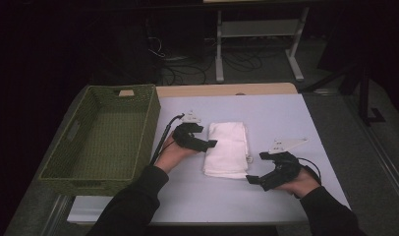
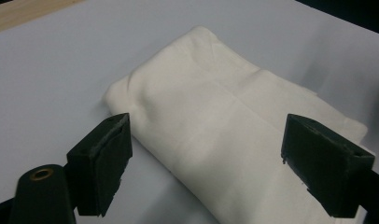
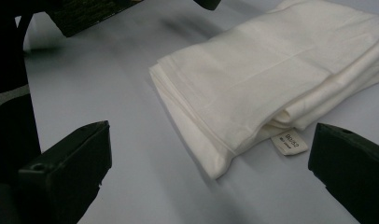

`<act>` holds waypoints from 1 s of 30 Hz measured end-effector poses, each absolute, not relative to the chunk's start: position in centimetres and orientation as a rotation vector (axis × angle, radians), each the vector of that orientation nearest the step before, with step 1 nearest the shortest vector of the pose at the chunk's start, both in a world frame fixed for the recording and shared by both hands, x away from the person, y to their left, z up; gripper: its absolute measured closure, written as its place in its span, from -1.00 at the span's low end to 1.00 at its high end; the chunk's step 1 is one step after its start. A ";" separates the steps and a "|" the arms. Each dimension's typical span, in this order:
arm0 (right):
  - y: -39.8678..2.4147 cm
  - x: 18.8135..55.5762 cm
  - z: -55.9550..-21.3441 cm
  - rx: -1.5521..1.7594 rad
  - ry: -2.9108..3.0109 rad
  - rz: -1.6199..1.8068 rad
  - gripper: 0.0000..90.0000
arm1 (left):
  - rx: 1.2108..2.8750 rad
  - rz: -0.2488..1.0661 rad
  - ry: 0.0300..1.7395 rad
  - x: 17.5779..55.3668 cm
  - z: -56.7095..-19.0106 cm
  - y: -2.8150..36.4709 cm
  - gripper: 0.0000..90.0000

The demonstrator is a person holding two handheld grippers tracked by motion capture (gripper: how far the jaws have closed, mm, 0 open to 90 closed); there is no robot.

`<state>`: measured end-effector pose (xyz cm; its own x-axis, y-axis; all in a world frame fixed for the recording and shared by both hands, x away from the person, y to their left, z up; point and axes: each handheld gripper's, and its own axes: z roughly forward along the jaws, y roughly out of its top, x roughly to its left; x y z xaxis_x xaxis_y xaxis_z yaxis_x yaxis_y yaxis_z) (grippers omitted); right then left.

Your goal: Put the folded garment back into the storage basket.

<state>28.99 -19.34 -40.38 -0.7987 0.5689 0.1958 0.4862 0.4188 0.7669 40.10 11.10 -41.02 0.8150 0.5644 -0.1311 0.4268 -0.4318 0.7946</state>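
Note:
A folded white cloth [image 1: 227, 149] lies flat in the middle of the pale table [image 1: 266, 113]. My left gripper [image 1: 211, 143] hovers at the cloth's left edge, open, with its jaws spread across the cloth [image 2: 215, 121] and nothing gripped. My right gripper [image 1: 255, 169] is open too, just off the cloth's near right corner. The right gripper view shows the cloth's stacked folds [image 3: 271, 70] and a small sewn label [image 3: 289, 142] between its wide jaws.
A green woven basket [image 1: 79, 174] stands on the table's left side, close to my left forearm. A wooden strip [image 1: 227, 89] runs along the table's far edge. Beyond it are a dark floor with cables and a white desk frame [image 1: 259, 34].

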 end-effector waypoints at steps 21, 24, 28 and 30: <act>-19.3 28.9 -40.4 0.955 2.565 1.345 -1.00 | 2.100 0.248 0.799 43.0 -41.3 10.5 -0.10; -19.4 28.9 -40.3 0.959 2.564 1.347 -1.00 | 2.102 0.245 0.805 43.4 -41.3 10.4 -0.03; -19.4 28.9 -40.3 0.961 2.565 1.348 -1.00 | 2.105 0.244 0.811 44.0 -41.4 10.3 0.02; -19.4 28.9 -40.3 0.959 2.565 1.349 -1.00 | 2.106 0.246 0.811 44.3 -41.4 10.1 0.06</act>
